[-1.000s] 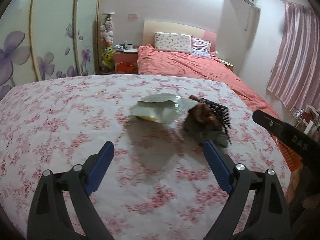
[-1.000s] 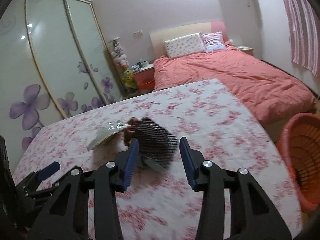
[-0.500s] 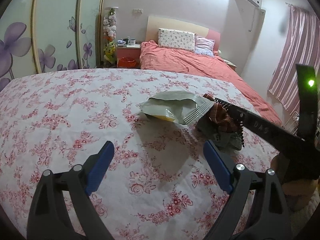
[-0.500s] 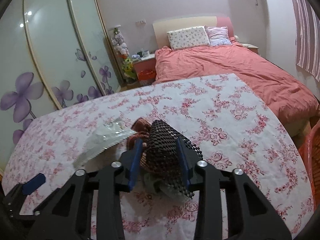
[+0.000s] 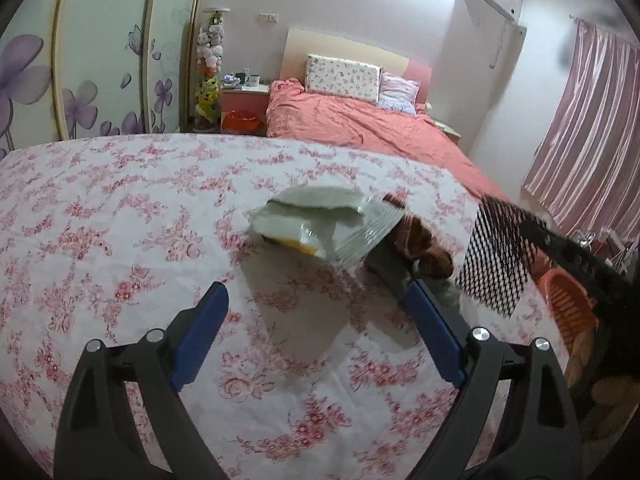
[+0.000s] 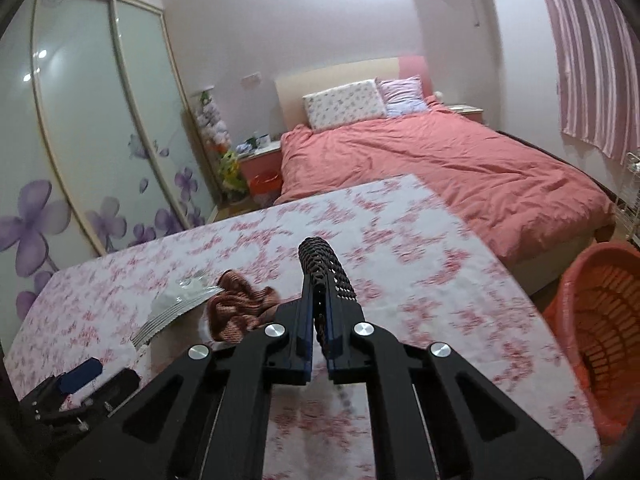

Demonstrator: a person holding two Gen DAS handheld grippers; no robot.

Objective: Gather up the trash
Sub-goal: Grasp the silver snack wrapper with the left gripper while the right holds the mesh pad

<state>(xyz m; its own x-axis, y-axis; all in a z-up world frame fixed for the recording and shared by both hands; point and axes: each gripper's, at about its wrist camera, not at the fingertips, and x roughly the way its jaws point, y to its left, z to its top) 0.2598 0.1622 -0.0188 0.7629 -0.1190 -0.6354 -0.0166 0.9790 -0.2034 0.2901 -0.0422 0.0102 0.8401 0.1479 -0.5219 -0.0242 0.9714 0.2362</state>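
1. The left wrist view is taken from just behind the left gripper (image 5: 316,344), low and close over the flowered table (image 5: 120,240), and is aimed slightly downward toward the far bed (image 5: 360,128).
2. The right wrist view is taken from behind the right gripper (image 6: 318,304), from further right, and is aimed the same way.
3. The table, the snack bag (image 5: 320,228), the brown cloth (image 6: 240,308), the orange basket (image 6: 600,320), the bed and the wardrobe doors (image 6: 80,140) are shared by both views.
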